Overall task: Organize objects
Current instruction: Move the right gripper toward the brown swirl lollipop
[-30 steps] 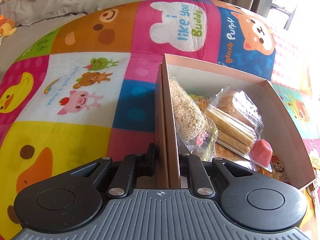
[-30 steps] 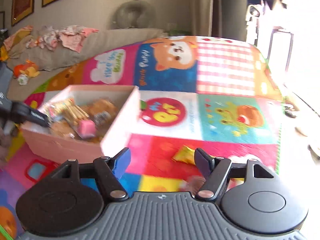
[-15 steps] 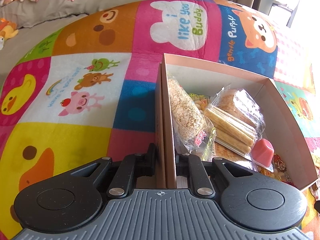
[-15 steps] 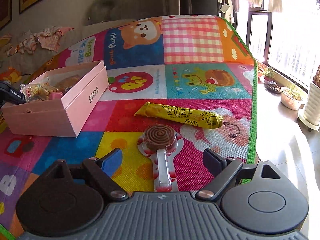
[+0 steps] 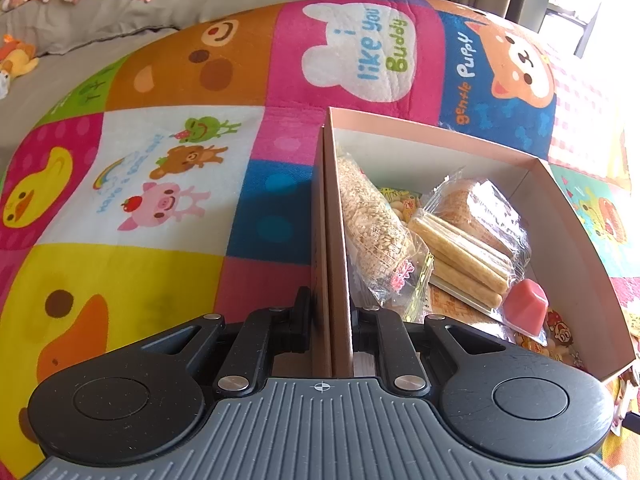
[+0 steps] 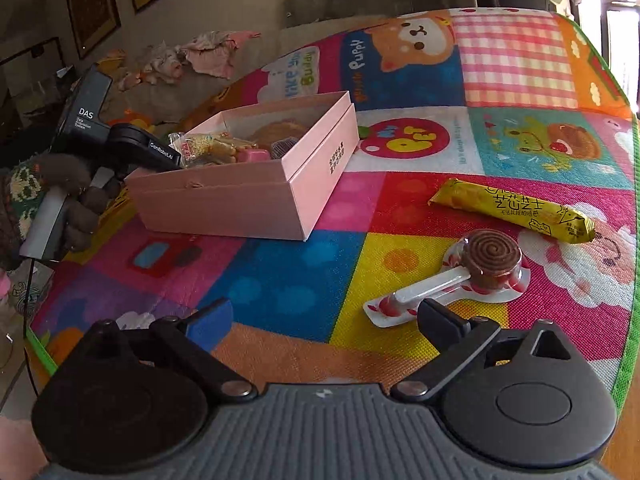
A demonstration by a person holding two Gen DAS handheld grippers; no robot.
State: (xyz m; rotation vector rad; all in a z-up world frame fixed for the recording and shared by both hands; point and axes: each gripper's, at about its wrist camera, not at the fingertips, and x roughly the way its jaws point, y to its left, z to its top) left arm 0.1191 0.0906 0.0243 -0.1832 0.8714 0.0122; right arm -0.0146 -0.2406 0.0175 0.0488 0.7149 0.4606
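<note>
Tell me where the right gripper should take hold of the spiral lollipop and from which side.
Grip the white stick, not the domed spiral head. The lollipop lies flat on the mat with its stick end toward the open right gripper, so probably come from above, fingers across the stick.

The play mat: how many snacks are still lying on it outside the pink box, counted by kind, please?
Yellow wrapped snack bar: 1
Brown spiral lollipop in clear wrapper: 1
Total outside the pink box: 2
Both lie apart from the box, near the open right tongs; the left tongs grip the box wall.
</note>
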